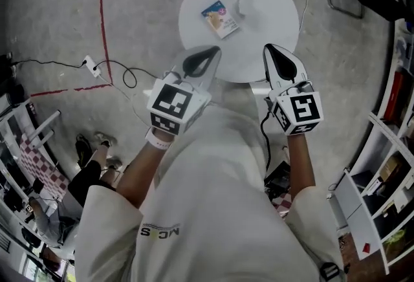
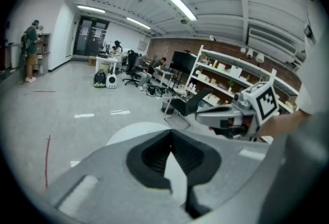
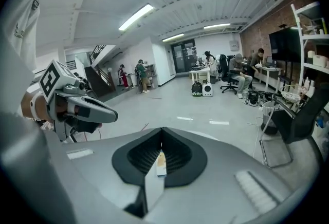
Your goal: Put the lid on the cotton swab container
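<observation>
Jaws pressed together, empty, on both left gripper (image 1: 216, 50) and right gripper (image 1: 266, 48), mid-frame; packet (image 1: 220, 19) lies on round table (image 1: 275, 15) at top.

Head cam sits up top and stares almost straight down past the person's shoulders. It takes in the left gripper (image 1: 215, 49), the right gripper (image 1: 267, 48) and the round white surface (image 1: 272, 22) from a fair way off. Each gripper cam rides right behind its own jaws and looks out nearly level across the room. Each one catches the other gripper off to the side, and all three views share that surface.
</observation>
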Action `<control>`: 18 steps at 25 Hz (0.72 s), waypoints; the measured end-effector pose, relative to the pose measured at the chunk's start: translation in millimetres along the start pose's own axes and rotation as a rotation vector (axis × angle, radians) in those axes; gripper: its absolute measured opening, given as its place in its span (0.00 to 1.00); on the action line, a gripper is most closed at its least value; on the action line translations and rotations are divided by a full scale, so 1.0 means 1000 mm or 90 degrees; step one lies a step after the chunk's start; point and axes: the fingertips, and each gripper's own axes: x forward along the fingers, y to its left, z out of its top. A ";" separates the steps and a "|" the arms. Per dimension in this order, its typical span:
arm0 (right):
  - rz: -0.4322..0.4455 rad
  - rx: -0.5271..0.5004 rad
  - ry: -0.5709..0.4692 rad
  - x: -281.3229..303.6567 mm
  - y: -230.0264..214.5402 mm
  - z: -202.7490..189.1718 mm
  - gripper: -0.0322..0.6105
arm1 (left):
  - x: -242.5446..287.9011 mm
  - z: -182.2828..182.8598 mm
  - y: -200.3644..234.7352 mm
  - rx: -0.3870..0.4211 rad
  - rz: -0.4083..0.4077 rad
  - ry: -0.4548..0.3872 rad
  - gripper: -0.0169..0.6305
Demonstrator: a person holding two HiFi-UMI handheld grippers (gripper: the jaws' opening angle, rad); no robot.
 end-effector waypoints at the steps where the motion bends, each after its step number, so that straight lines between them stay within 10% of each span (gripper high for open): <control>1: 0.007 -0.001 -0.001 0.003 -0.002 -0.001 0.05 | 0.002 0.001 0.000 -0.008 0.008 -0.004 0.02; 18: 0.078 -0.079 0.026 0.051 -0.046 -0.027 0.05 | 0.065 -0.026 0.003 -0.060 0.099 0.003 0.02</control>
